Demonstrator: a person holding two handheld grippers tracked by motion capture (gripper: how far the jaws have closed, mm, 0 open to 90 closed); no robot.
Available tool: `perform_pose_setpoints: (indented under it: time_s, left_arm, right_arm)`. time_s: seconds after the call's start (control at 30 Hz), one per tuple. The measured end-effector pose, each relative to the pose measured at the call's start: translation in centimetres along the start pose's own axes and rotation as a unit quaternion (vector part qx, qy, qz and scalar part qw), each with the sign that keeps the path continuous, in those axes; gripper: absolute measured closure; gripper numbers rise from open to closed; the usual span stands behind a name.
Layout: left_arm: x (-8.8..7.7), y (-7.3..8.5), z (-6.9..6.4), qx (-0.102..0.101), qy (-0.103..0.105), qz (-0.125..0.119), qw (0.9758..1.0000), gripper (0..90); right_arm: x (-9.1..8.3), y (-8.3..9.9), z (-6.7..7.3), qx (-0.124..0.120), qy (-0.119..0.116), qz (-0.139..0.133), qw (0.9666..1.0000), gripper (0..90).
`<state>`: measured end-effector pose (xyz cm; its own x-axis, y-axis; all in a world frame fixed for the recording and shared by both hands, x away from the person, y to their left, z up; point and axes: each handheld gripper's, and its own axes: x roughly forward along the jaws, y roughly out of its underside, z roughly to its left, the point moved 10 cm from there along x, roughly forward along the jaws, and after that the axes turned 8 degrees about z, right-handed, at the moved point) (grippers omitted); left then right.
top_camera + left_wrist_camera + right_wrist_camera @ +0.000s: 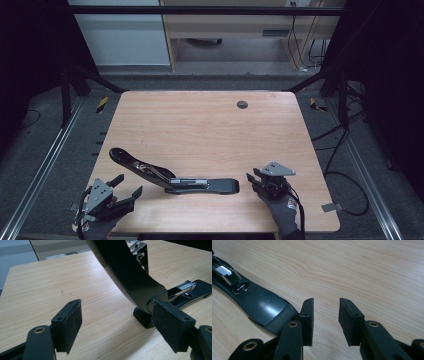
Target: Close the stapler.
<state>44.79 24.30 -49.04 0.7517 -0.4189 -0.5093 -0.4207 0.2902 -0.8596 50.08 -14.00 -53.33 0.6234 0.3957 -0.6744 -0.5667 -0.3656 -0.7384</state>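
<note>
Left gripper (129, 186) sits at the near left corner of the table (200, 120), jaws spread wide and released, nothing between them. In the left gripper view its felt-like black pads (67, 325) stand well apart over bare wood, the far pad just beside the stapler's foot. The big black stapler (170, 176) lies near centre, its glossy curved arm raised toward the far left, with chrome metal showing in its flat base. Right gripper (252, 179) is at the near right, jaws open and gripping nothing, its near pad (308, 320) right at the rounded, shiny end of the base; contact I cannot tell. The tabletop is pale wood grain, smooth.
</note>
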Motion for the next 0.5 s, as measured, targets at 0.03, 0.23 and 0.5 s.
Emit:
perform_pose_setpoints:
  time_s: [0.03, 0.23, 0.5]
  left_arm:
    - [0.0, -0.1, -0.1, 0.002, 0.001, 0.0, 1.0, 23.1]
    - [-0.3, -0.7, -0.3, 0.006, 0.002, -0.003, 1.0, 22.6]
    - [-0.6, -2.0, 0.3, 0.002, -0.002, -0.015, 0.9999, 22.0]
  right_arm:
    - [0.0, 0.0, 0.0, -0.003, 0.001, -0.001, 1.0, 65.4]
    - [0.0, 0.2, 0.4, -0.002, -0.003, 0.005, 1.0, 66.7]
    - [0.0, 0.1, 0.8, -0.005, -0.012, 0.003, 0.9999, 69.6]
